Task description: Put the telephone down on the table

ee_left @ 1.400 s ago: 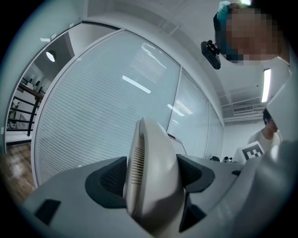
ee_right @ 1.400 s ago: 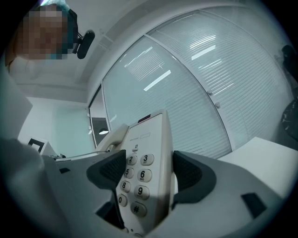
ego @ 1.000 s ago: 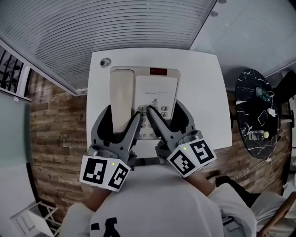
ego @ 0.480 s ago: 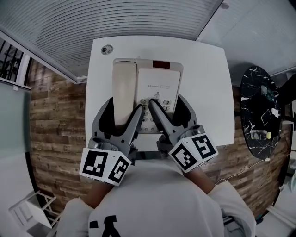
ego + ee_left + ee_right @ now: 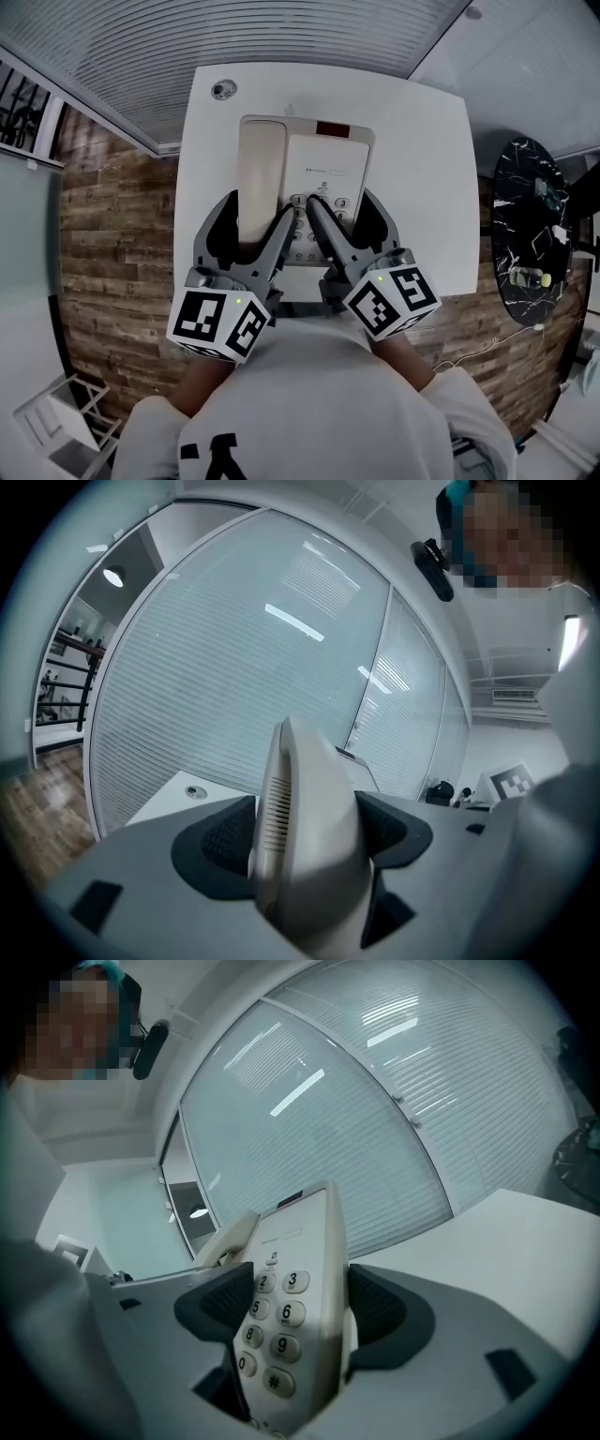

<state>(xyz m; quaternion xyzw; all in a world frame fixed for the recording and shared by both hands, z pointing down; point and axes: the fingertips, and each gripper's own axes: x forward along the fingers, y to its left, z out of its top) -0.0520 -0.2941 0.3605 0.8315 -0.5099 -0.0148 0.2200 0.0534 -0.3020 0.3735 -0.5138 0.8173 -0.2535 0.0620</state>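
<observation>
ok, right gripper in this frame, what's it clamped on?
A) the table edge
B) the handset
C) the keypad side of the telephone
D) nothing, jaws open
C: the right gripper view shows the right gripper with its jaws pressed on both sides of the telephone at its keypad; the handset sits in the left gripper.

Bright even light; fisheye edges; soft foreground blur
</observation>
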